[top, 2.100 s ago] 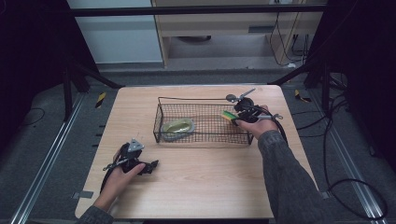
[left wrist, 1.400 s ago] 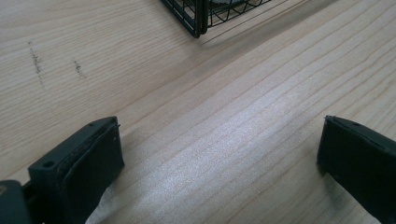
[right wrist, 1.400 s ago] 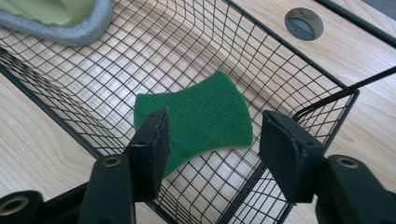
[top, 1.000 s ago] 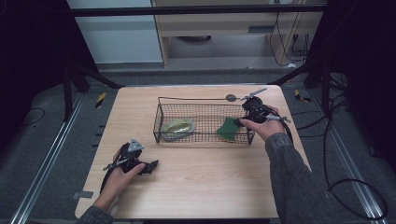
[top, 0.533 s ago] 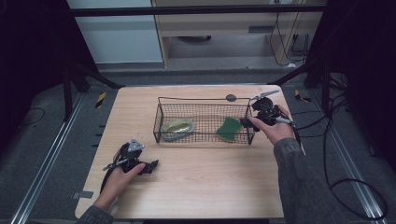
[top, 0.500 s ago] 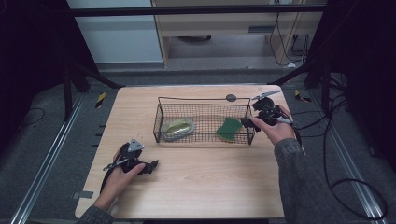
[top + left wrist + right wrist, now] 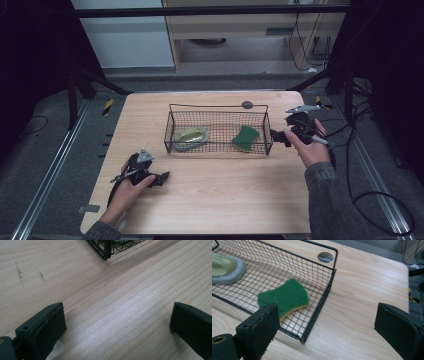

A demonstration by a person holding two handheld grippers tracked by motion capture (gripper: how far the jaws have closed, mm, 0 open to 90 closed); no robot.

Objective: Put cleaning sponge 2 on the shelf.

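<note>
A: Was any writing legible?
B: None. The left gripper sat wide open and empty on the table. The right gripper gaped empty beside the wire basket, which held a green sponge.

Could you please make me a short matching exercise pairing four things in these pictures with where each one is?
Things:
1. green sponge
2. pale green object
3. left gripper
4. right gripper

Places:
A. open, low over bare table near its front left
B. left end of wire basket
C. open, just outside basket's right end
D. right end of basket

Pairs: 1-D, 2-B, 3-A, 4-C
</note>
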